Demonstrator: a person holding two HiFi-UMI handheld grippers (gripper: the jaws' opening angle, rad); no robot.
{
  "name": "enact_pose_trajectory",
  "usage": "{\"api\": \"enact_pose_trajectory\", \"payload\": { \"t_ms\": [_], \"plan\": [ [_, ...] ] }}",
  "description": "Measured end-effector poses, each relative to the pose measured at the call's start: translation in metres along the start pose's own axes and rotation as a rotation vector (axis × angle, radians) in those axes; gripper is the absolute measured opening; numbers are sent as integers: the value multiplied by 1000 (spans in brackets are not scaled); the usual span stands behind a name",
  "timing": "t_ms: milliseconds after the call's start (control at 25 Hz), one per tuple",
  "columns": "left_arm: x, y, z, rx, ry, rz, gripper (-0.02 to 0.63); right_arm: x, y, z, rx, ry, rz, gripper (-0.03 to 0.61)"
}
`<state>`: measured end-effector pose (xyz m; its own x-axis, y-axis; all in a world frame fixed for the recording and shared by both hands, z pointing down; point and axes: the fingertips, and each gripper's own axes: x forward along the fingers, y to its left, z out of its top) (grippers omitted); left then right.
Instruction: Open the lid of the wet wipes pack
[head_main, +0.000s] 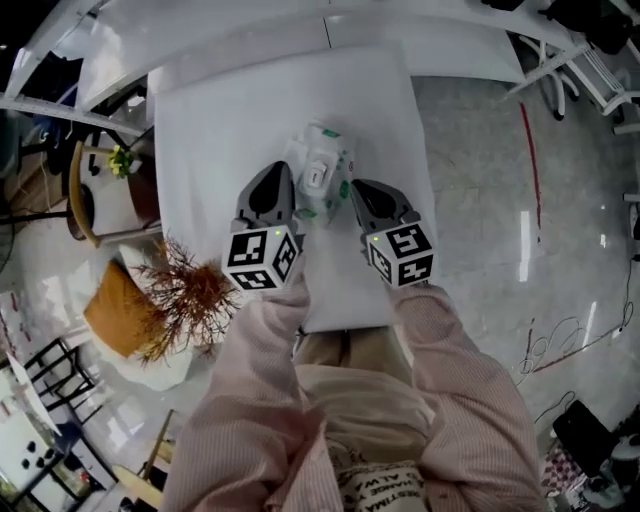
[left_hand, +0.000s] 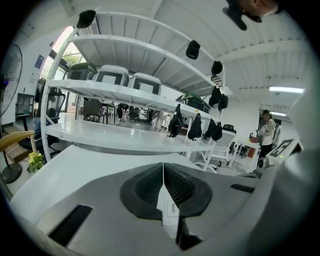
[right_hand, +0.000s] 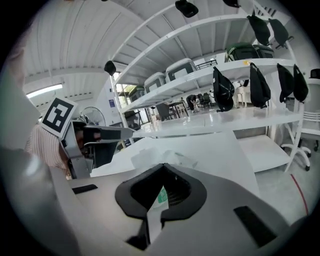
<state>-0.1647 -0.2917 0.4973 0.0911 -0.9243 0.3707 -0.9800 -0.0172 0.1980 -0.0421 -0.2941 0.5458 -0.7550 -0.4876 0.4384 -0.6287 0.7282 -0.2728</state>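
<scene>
The wet wipes pack, white with green print, is lifted above the white table between my two grippers. My left gripper is at its left side, with jaws shut on the lid's white pull tab marked OPEN. In the left gripper view only that tab shows; the pack itself is hidden. My right gripper is at the pack's right side, shut on its green-printed edge. The right gripper view also shows crinkled pack film just past the jaws.
A dried reddish plant and an orange cushion sit left of the table's near corner. A wooden chair stands further left. White shelving runs behind the table. Shiny floor lies to the right.
</scene>
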Motion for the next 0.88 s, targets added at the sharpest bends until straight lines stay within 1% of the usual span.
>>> {"api": "enact_pose_trajectory", "payload": {
  "t_ms": [160,400,600,760,880],
  "plan": [
    [-22,-18,15,36,-21,-40,2,-20,10,27,-6,-57,16,-2],
    [-51,-46,35,45,-62,-111,0,-48,21,69,-44,-129,43,-2],
    [-84,-63,51,84,-84,-170,0,-74,34,98,-56,-174,72,-2],
    [-103,-66,71,105,-123,-187,0,-94,42,123,-53,-233,94,-2],
    [-113,-69,83,125,-147,-201,0,-105,45,139,-59,-266,92,-2]
  ]
}}
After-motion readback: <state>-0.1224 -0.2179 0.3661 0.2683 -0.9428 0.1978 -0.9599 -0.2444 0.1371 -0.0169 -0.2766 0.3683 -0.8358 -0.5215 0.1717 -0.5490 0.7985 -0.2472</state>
